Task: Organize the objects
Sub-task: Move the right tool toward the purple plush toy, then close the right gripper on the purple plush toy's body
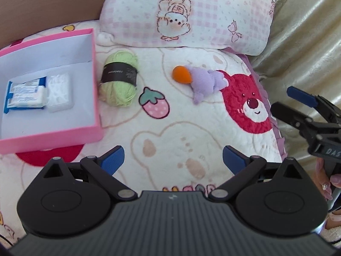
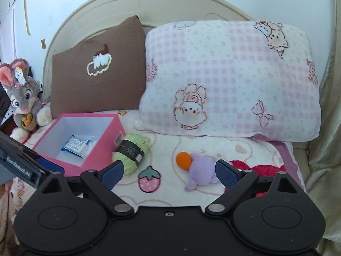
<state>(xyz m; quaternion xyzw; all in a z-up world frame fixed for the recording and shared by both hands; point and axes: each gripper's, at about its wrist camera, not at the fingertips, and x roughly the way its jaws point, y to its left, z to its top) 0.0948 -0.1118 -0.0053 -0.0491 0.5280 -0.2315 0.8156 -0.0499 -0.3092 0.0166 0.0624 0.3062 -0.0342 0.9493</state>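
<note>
A pink box point(image 1: 93, 98) lies open on the bed at the left, with blue-and-white packets point(image 1: 25, 93) and a white packet point(image 1: 58, 91) inside. Just right of it lies a green yarn ball point(image 1: 119, 81) with a black band. Farther right is a purple plush toy point(image 1: 202, 83) with an orange nose. My left gripper point(image 1: 173, 160) hangs open and empty above the blanket, nearer than the yarn and toy. My right gripper point(image 2: 169, 175) is also open and empty. The plush toy point(image 2: 202, 170) sits just beyond it, close to its right finger point(image 2: 227, 173), and the yarn ball point(image 2: 132, 151) lies past its left finger.
A pink checked pillow point(image 2: 230, 81) and a brown pillow point(image 2: 98, 68) lean on the headboard point(image 2: 149, 2). A grey plush bunny point(image 2: 21, 98) sits at the far left behind the pink box point(image 2: 102, 147). A gold curtain point(image 1: 309, 42) hangs past the bed's right edge.
</note>
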